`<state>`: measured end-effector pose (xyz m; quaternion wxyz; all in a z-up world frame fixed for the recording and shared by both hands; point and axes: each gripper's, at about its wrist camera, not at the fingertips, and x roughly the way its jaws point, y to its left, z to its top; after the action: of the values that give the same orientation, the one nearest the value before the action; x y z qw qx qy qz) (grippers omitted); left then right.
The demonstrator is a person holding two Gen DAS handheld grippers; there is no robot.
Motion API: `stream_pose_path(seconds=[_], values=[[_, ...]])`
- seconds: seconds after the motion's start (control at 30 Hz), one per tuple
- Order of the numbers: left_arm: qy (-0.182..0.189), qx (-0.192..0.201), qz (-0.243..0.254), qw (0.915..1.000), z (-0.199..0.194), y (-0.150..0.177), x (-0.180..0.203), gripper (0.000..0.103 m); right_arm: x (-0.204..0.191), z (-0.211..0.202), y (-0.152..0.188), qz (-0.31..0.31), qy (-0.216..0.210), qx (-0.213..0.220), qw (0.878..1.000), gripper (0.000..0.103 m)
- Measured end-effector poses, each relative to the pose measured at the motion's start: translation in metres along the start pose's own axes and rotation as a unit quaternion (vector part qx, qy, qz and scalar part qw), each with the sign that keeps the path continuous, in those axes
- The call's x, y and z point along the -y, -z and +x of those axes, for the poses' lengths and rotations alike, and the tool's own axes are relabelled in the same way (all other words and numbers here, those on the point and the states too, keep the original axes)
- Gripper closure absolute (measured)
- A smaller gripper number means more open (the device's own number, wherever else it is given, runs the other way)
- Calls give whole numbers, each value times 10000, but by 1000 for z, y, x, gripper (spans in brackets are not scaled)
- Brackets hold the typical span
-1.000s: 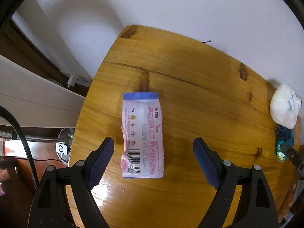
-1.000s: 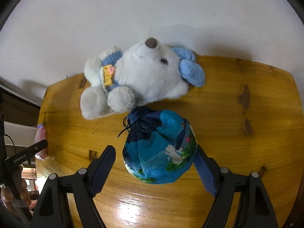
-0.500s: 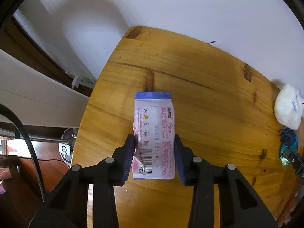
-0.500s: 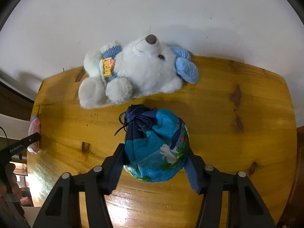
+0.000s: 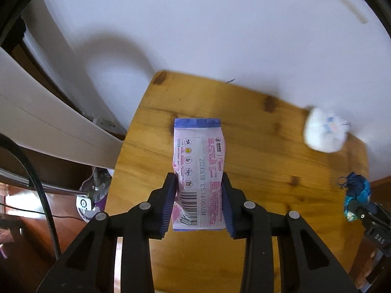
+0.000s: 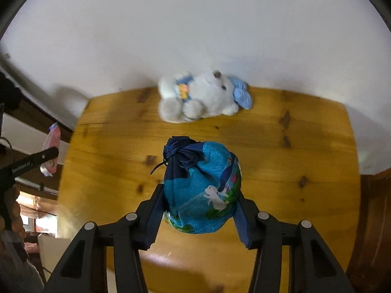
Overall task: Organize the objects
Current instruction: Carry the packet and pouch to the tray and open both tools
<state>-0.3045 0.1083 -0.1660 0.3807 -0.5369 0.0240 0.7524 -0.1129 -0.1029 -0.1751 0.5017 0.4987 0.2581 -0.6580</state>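
The wooden surface (image 6: pixel 305 146) spreads out beyond and below both sets of jaws, its far edge against a white wall. Largest of the things on it is the white plush bear (image 6: pixel 205 97), lying on its side well beyond the right jaws, close to the wall and untouched.

Next is the blue drawstring pouch (image 6: pixel 202 193), squeezed between the right gripper (image 6: pixel 198 217) pads; its jaws are closing on the soft fabric, which bulges out above them, and the knotted cord end points away from the jaws. Gripping the fat middle seems sensible, since the cord would slip.

Smallest is the pink packet (image 5: pixel 199 173) (a sealed pack with a barcode), clamped at its near end between the left gripper (image 5: pixel 198 205), whose jaws are pressed tight on its narrow sides. The rest sticks out ahead of the jaws, clear of the wood, likely ready for carrying elsewhere.
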Motion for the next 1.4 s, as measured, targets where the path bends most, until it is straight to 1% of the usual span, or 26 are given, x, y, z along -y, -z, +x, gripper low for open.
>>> stream_pose_path(seconds=[0.03,0.07,0.13,0.17,0.3,0.33,0.4,0.6,0.67,0.73,0.87,0.93,1.03,1.13,1.2,1.3,1.33,1.4], values=[[35,77,45,10000,-14,5,-2,65,-4,-8,1,-29,-21,47,10000,51],[50,115,64,9999,-16,-6,3,65,-9,-19,3,-68,-51,115,9999,51],[123,220,105,9996,-40,-3,2,65,-14,-48,9,-151,-129,278,9994,51],[171,282,131,9994,-55,1,4,65,-15,-62,13,-176,-157,356,9991,51],[254,469,265,9982,-108,22,8,65,-37,-113,28,-293,-311,682,9968,51],[236,496,283,9981,-117,29,8,65,-41,-122,30,-328,-344,744,9961,51],[304,554,323,9975,-139,39,9,65,-45,-152,40,-436,-443,929,9937,51],[266,794,539,9950,-200,71,11,65,-75,-215,67,-667,-678,1341,9864,51],[291,880,620,9938,-220,83,11,65,-83,-227,74,-733,-747,1418,9844,51],[184,969,729,9924,-237,96,12,65,-93,-241,84,-816,-821,1490,9820,51],[3,1203,1002,9877,-260,124,15,65,-108,-260,102,-942,-960,1576,9783,51],[-73,1398,1172,9832,-270,141,17,65,-113,-267,111,-973,-1038,1598,9768,51],[21,1539,1247,9802,-278,164,14,65,-117,-271,122,-929,-1175,1594,9758,51],[310,1531,1201,9804,-278,184,7,65,-121,-274,136,-878,-1234,1621,9751,51],[374,1642,1156,9789,-279,196,1,65,-123,-271,145,-840,-1149,1689,9753,51],[374,1793,1026,9777,-277,212,-10,65,-127,-269,163,-780,-1117,1669,9765,51],[385,1790,970,9783,-274,216,-12,65,-128,-264,169,-754,-1090,1651,9773,51],[484,1633,734,9827,-263,224,-23,65,-131,-253,181,-780,-999,1602,9789,51]])
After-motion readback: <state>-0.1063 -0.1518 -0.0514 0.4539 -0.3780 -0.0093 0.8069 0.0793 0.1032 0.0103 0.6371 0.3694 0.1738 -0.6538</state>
